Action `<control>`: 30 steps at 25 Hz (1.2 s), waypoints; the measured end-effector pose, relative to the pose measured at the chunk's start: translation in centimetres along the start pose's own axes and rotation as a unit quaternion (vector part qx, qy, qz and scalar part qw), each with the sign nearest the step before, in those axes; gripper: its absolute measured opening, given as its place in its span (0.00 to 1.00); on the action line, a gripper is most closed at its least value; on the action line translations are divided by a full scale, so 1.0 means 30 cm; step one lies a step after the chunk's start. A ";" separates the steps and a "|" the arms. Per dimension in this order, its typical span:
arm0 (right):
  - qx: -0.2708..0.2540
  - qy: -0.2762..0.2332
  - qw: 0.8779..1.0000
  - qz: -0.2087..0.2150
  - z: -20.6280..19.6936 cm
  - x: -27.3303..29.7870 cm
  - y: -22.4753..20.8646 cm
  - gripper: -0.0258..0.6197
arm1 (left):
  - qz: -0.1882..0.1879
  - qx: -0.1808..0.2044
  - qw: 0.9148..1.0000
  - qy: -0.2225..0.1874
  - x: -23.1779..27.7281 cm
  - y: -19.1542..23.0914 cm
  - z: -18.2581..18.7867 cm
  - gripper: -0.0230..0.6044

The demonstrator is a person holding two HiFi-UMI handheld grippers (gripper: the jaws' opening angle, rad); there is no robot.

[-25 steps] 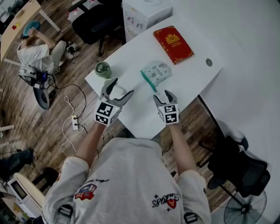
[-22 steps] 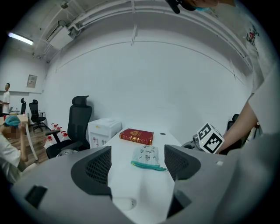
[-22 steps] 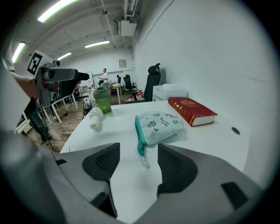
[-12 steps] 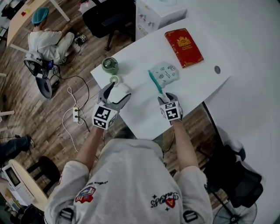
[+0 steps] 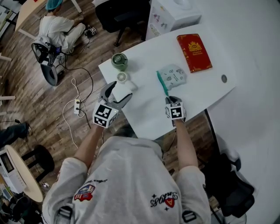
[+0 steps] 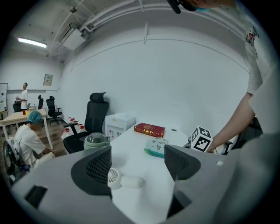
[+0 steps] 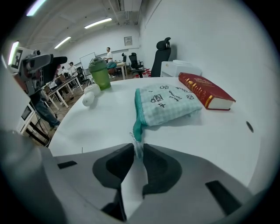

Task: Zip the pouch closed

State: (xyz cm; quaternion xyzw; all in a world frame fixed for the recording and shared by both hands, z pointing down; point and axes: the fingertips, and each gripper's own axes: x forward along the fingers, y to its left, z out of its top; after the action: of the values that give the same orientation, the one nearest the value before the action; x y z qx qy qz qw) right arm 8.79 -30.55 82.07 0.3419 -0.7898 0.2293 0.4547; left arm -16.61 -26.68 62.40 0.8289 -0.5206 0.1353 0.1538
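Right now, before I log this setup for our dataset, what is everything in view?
pouch: one, pale checked with teal zip, table middle
book: one, red, beyond the pouch
lidded cup: one, green, table's left corner
handheld fan: one, white, beside the cup
table: one, white, centre
box: one, white, behind the table
office chairs: two, black, beyond and right of table
power strip: one, white, floor at left
seated person: one, pale clothes, floor far left
left gripper: one, grey, open, by the fan
right gripper: one, grey, jaws just closed on pouch's zip tab
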 end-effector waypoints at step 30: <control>0.039 -0.170 0.984 -0.029 0.311 -0.361 -0.064 0.06 | -0.054 0.033 0.998 -0.030 0.045 -0.113 0.141 0.62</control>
State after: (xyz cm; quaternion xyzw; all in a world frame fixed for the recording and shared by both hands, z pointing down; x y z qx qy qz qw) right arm 8.80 -34.50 68.19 0.4161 -0.8359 0.1855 0.3061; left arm -12.72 -28.07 58.65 0.8642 -0.4744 0.1189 0.1180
